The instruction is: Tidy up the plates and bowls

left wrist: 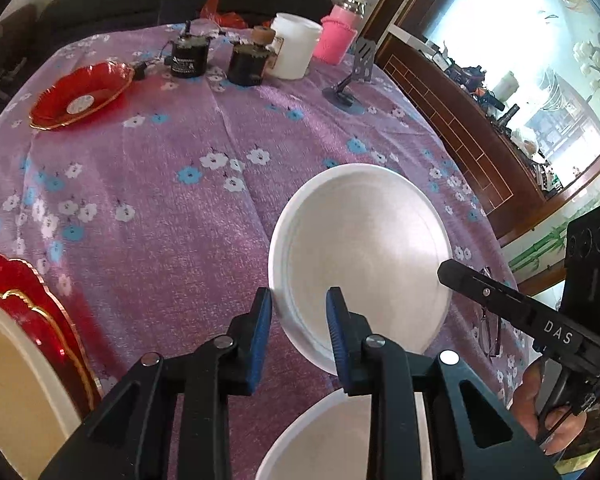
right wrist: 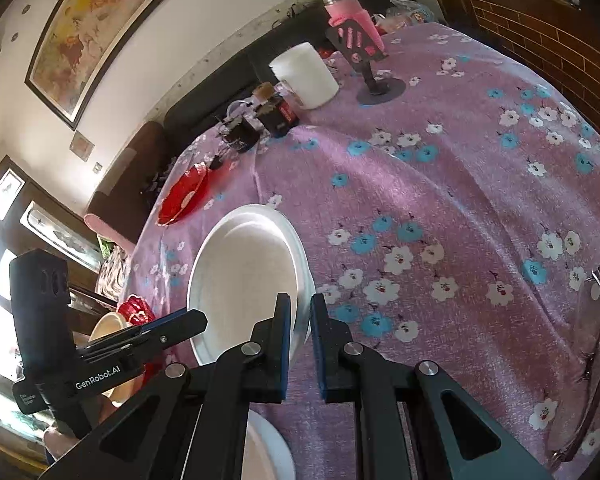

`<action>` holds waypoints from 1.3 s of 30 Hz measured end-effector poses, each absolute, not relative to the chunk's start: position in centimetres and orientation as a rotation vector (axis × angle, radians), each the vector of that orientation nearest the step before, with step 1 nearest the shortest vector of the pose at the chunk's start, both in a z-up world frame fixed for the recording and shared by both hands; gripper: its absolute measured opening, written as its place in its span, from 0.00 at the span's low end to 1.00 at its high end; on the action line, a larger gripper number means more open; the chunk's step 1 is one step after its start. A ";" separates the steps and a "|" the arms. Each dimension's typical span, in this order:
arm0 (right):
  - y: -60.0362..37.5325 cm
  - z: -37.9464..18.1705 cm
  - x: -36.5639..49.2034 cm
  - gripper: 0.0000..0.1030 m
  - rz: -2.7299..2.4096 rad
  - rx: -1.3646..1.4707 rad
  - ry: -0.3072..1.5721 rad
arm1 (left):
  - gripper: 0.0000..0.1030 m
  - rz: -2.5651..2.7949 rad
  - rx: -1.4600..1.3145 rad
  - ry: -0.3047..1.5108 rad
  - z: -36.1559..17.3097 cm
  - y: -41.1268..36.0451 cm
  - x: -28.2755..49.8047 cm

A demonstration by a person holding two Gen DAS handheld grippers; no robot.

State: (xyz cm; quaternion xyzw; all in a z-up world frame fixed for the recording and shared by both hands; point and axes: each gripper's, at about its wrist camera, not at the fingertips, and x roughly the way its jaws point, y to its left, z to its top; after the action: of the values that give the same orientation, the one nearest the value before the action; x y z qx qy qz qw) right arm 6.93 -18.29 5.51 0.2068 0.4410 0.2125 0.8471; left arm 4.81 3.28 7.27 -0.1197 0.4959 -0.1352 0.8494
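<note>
A white plate (left wrist: 364, 248) (right wrist: 244, 272) hangs tilted above the purple flowered cloth. My right gripper (right wrist: 300, 320) is shut on its near rim; in the left wrist view it (left wrist: 446, 272) meets the plate's right edge. My left gripper (left wrist: 298, 316) straddles the opposite rim with its blue pads apart, and cloth shows between them. From the right wrist view, the left gripper (right wrist: 200, 320) reaches the plate's left edge. A second white dish (left wrist: 332, 440) (right wrist: 268, 452) lies below the grippers. A red gold-edged plate (left wrist: 40, 312) and a cream plate (left wrist: 8, 384) sit at the left.
A red dish (left wrist: 80, 96) lies far left. At the back stand two black cylinders (left wrist: 188, 56), a white jar (left wrist: 294, 46), a pink bottle (left wrist: 338, 36) and a phone stand (left wrist: 356, 76). Eyeglasses (right wrist: 596, 340) lie near the table's right edge. A hand (left wrist: 536, 400) holds the right gripper.
</note>
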 end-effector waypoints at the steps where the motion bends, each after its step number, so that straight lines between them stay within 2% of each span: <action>1: -18.1 5.7 6.8 0.11 0.452 0.434 0.927 | 0.26 -0.281 -0.253 1.035 7.6 3.5 4.5; 23: -11.0 9.8 4.7 0.11 0.596 0.409 0.887 | 0.27 -0.221 -0.281 0.878 12.6 10.9 -2.0; 25: -9.9 10.0 4.4 0.11 0.621 0.404 0.890 | 0.32 -0.207 -0.281 0.859 13.2 12.0 -3.1; 31: -5.9 10.2 3.7 0.11 0.683 0.383 0.906 | 0.37 -0.142 -0.282 0.821 14.0 15.0 -5.6; 39: -1.2 9.5 3.0 0.11 0.757 0.342 0.956 | 0.37 -0.074 -0.310 0.830 13.1 18.8 -7.7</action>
State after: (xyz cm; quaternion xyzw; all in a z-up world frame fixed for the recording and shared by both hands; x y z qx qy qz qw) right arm 3.05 -1.15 9.53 0.1598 0.4469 0.3535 0.8061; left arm -7.70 18.79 13.07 -0.1500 0.4017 -0.0360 0.9027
